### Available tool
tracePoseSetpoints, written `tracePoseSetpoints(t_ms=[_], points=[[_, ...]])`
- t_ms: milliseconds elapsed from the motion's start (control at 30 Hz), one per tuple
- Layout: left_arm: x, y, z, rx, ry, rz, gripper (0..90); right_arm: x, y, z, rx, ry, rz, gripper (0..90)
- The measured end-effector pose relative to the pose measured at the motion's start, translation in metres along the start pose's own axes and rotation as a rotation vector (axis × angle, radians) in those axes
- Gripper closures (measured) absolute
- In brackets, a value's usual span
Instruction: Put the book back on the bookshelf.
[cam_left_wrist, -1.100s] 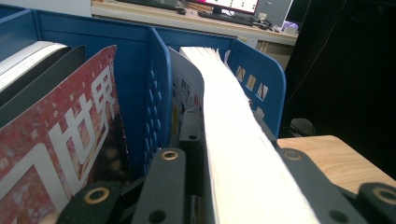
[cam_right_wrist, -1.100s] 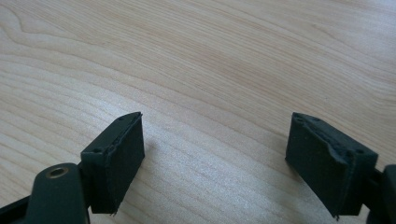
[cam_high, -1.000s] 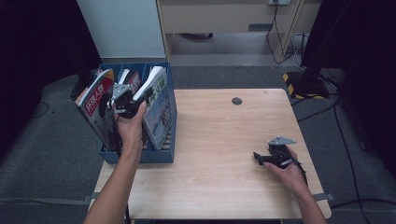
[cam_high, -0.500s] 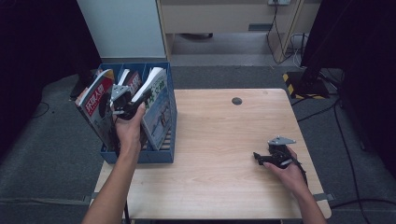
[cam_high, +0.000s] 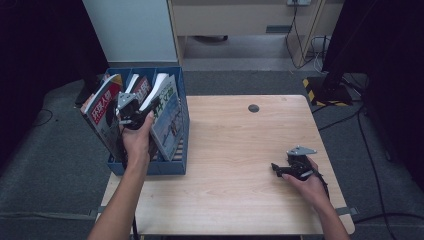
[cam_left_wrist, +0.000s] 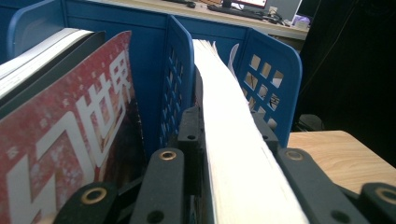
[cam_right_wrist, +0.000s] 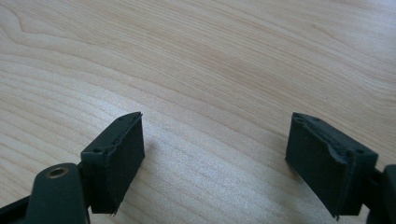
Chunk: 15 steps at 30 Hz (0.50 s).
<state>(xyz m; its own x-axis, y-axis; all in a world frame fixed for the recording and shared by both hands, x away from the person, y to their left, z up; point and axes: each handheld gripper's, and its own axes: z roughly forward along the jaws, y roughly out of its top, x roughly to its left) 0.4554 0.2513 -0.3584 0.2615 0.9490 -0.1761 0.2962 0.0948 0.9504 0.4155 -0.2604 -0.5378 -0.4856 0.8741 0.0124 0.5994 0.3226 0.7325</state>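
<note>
Since the earlier frames almost nothing has shifted: the left hand and its left gripper (cam_high: 131, 111) hold the same spot over the blue plastic magazine rack (cam_high: 176, 167), and the right gripper (cam_high: 285, 168) rests in the same place on the pale wooden counter (cam_high: 230, 150). That stillness suggests the pull has not yet begun. The left jaws are clamped on the top edge of a thick white-edged magazine (cam_left_wrist: 229, 140), which stands tilted in the rack's right-hand compartment, between a pierced blue divider (cam_left_wrist: 180, 70) and the rack's end wall. A red magazine with white lettering (cam_left_wrist: 70, 140) leans in the next compartment, just beside the gripper. The right jaws stand wide open with nothing between them, low over bare wood near the counter's right edge. The rack sits at the counter's left edge, its wall close to the grip, so straight up looks the freest path; the broad middle of the counter lies open for setting the magazine down.
</note>
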Motion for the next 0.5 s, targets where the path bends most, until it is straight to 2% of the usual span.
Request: tracePoseSetpoints(t_ms=[500], points=[[-0.0057,0.0034,-0.0042,0.011,0.014,0.002,65.2,0.0,0.0,0.0,0.0,0.0,0.0,19.5]])
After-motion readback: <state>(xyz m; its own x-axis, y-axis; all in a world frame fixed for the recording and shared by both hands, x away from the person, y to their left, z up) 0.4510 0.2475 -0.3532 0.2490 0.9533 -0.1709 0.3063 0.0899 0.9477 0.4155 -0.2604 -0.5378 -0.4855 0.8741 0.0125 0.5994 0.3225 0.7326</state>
